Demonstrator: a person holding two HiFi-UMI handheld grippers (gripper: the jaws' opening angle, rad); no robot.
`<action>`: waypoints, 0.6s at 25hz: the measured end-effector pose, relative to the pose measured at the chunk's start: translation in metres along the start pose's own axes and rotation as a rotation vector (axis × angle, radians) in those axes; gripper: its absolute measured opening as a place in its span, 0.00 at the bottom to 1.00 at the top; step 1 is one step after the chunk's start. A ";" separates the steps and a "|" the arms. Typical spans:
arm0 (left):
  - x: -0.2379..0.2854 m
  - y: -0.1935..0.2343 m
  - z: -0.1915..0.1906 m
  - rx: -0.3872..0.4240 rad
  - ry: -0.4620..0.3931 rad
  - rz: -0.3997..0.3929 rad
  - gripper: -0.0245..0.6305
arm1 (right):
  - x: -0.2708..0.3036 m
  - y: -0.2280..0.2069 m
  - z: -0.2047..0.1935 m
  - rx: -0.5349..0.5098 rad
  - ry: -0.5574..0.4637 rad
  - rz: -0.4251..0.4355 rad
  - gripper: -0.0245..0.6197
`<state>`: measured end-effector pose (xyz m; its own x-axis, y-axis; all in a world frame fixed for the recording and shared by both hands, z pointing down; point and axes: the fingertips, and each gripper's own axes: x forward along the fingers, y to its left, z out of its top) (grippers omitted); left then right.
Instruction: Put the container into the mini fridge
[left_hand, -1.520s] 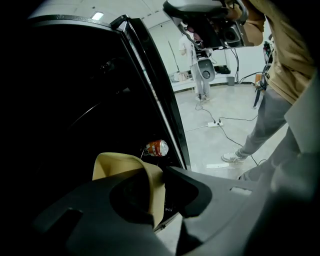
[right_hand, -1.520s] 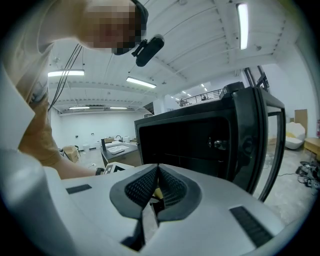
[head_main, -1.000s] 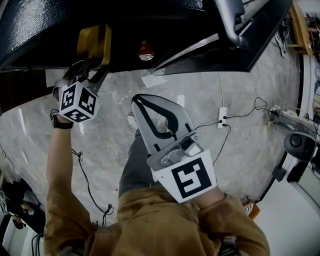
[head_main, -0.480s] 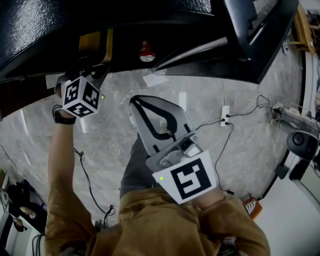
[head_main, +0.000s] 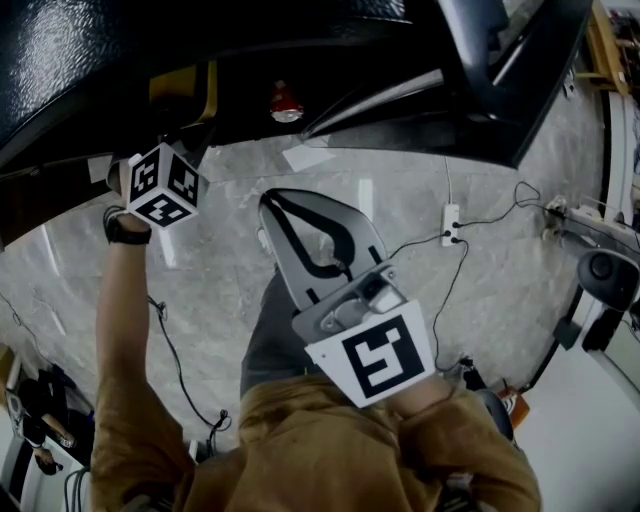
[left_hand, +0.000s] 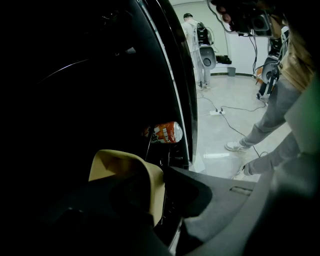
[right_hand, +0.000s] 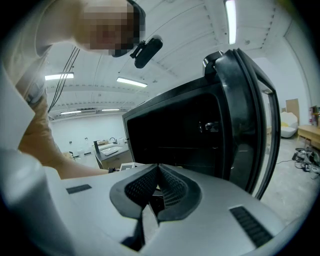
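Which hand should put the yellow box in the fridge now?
Left. The left gripper holds the container right at the open fridge. The right gripper is shut, empty and back by the person's body.

At the fridge (head_main: 120, 50) mouth, my left gripper (head_main: 180, 130) holds the container (head_main: 186, 85); a can (head_main: 285, 102) lies right of it, and my right gripper (head_main: 300, 215) is before the fridge.

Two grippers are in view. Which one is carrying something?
The left gripper: it is closed on the yellow container at the open mini fridge. The right gripper has its jaws together on nothing.
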<state>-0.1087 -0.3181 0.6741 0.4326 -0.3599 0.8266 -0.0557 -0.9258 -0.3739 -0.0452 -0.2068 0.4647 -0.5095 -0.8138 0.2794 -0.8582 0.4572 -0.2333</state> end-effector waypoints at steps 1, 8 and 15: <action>0.000 0.000 0.002 0.013 0.007 0.003 0.15 | -0.001 -0.001 0.000 0.001 0.000 -0.001 0.04; 0.016 0.004 0.007 0.041 0.024 -0.004 0.15 | -0.008 -0.001 -0.006 0.006 0.001 -0.011 0.04; 0.029 0.019 0.014 0.069 0.048 -0.012 0.15 | -0.018 -0.007 -0.002 0.020 -0.005 -0.031 0.04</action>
<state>-0.0845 -0.3446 0.6853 0.3891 -0.3555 0.8498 0.0119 -0.9205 -0.3906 -0.0298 -0.1947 0.4634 -0.4827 -0.8292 0.2820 -0.8720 0.4248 -0.2433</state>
